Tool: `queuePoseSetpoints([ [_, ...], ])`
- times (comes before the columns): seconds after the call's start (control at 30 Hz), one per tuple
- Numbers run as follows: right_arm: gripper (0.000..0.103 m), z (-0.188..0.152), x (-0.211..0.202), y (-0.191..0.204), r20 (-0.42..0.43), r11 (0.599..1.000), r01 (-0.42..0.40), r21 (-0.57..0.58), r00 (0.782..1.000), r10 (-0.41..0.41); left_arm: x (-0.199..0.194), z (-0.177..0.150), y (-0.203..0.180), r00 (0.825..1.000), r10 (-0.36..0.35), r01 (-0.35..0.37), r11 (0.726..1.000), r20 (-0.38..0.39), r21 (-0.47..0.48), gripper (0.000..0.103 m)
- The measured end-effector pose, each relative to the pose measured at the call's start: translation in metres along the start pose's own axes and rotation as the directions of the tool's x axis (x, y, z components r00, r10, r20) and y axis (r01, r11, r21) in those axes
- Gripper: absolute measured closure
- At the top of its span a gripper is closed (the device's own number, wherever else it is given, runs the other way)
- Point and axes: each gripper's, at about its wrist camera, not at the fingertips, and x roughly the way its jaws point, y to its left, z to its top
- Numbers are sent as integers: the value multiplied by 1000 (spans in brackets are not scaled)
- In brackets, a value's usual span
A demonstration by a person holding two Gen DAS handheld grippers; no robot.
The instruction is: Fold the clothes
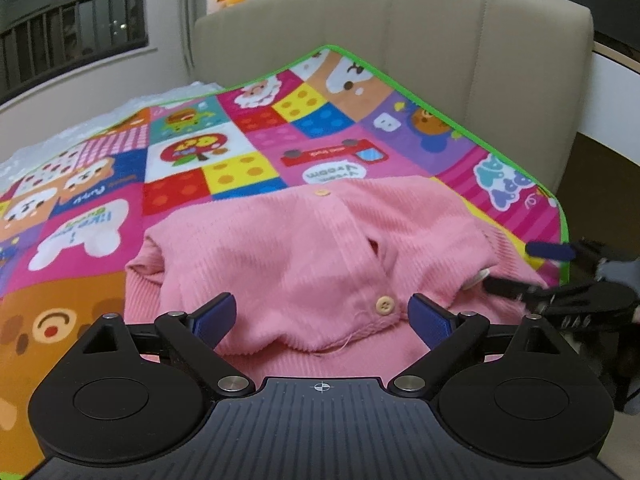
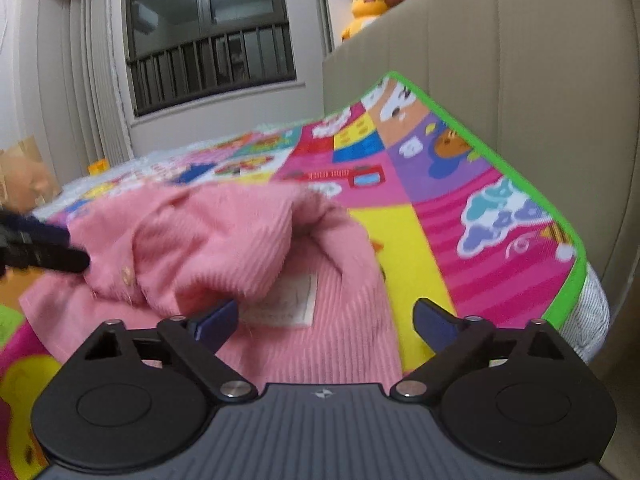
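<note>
The pink cardigan (image 1: 320, 248) lay on the patchwork play mat (image 1: 224, 152), filling the lower middle of the left wrist view and the lower left of the right wrist view. It looked part folded: the body was doubled over on itself in a rumpled heap, with a button (image 1: 385, 305) facing up and a label (image 2: 288, 300) exposed on the flat layer beneath. Edges were uneven, so squaring and smoothing seemed left.

The left gripper (image 1: 320, 320) stood spread wide over the near hem, grasping nothing. The right gripper (image 2: 326, 320) was likewise released above the labelled layer (its fingers showed at the right edge of the left view).

The beige headboard (image 1: 440, 40) rose behind, a yellow plush toy (image 2: 366, 8) at the top. Nothing blocked the garment.
</note>
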Motion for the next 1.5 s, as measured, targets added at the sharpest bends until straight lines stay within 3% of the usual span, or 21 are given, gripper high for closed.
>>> queuePoseSetpoints([
  [0.1,36,14,-8,-4,26,997,-54,46,998,53,0,-1,1,1000,-1,1,1000,0,-2,6],
  [0.13,49,18,-9,-6,26,994,-83,66,996,82,0,-1,1,1000,-1,1,1000,0,-3,6],
  [0.17,53,22,-8,-6,20,990,-111,84,994,110,0,-2,1,1000,0,0,1000,0,-3,6],
  [0.3,52,31,-3,-2,15,982,-132,133,991,131,-3,-5,3,1000,29,-29,1000,11,12,6],
  [0.47,45,32,-10,-5,58,976,-139,169,990,131,-16,-18,46,999,28,-22,980,25,-196,6],
  [0.57,37,34,-17,-8,84,974,-152,169,987,140,-24,-25,72,999,28,-16,947,34,-320,6],
  [0.67,25,38,-10,-8,77,968,-166,189,985,154,-12,-27,98,999,-26,38,896,33,-441,6],
  [0.83,26,32,34,-2,-25,965,-152,214,987,161,26,-23,112,994,-103,109,839,41,-533,10],
  [0.87,36,31,42,2,-38,965,-156,209,985,167,32,-21,112,993,-110,114,835,41,-538,17],
  [0.9,47,31,48,6,-51,967,-164,195,983,177,37,-18,112,993,-116,117,835,35,-538,33],
  [0.93,73,33,54,11,-64,969,-176,173,980,189,41,-15,112,992,-123,119,836,28,-536,42],
  [0.97,86,36,56,16,-65,970,-186,156,978,198,46,-12,112,991,-129,120,836,21,-535,58],
  [1.0,88,42,55,19,-54,970,-194,146,978,204,38,-7,111,992,-124,126,846,38,-518,70],
  [1.07,91,56,40,24,-4,968,-219,120,975,221,21,2,108,991,-112,136,868,78,-478,78],
  [1.23,91,66,-6,19,56,940,-311,139,950,306,-23,3,103,985,-121,164,886,125,-433,77],
  [1.33,90,43,-9,20,-20,945,-295,138,954,301,-28,-19,96,992,-108,125,909,64,-397,69],
  [1.43,89,9,4,26,-154,975,-206,83,964,216,-25,-36,94,997,-79,70,919,-7,-388,55],
  [1.5,81,-3,7,23,-190,985,-162,60,967,171,-23,-47,92,997,-59,34,924,-53,-380,52],
])
